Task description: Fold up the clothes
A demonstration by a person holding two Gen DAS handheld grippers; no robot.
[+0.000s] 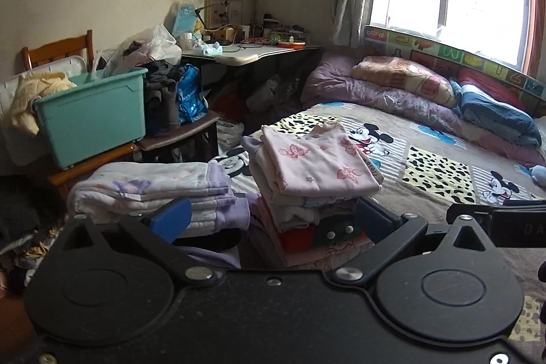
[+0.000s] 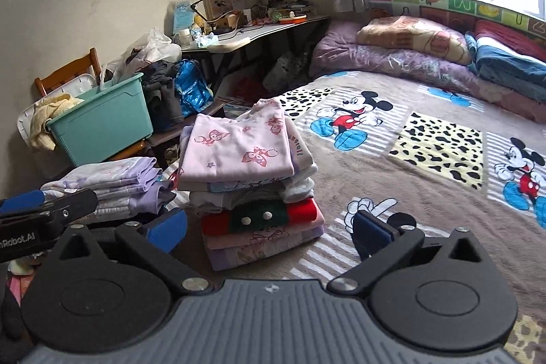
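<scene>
A tall stack of folded clothes (image 1: 307, 193) (image 2: 252, 190) stands on the bed, topped by a pink garment with a butterfly print (image 1: 317, 159) (image 2: 235, 149). To its left lies a lower pile of folded lilac and white clothes (image 1: 153, 190) (image 2: 112, 183). My left gripper (image 1: 273, 220) hangs open just in front of both piles, nothing between its blue pads. My right gripper (image 2: 269, 227) is open too, in front of the tall stack and clear of it. Each gripper shows at the edge of the other's view.
The bed wears a brown cartoon-mouse blanket (image 2: 409, 179), with rolled quilts and pillows (image 2: 409, 57) under the window. Left of the bed stand a teal bin (image 1: 92, 115) on a wooden chair, bags of clothes (image 1: 170, 91), and a cluttered desk (image 1: 252, 50).
</scene>
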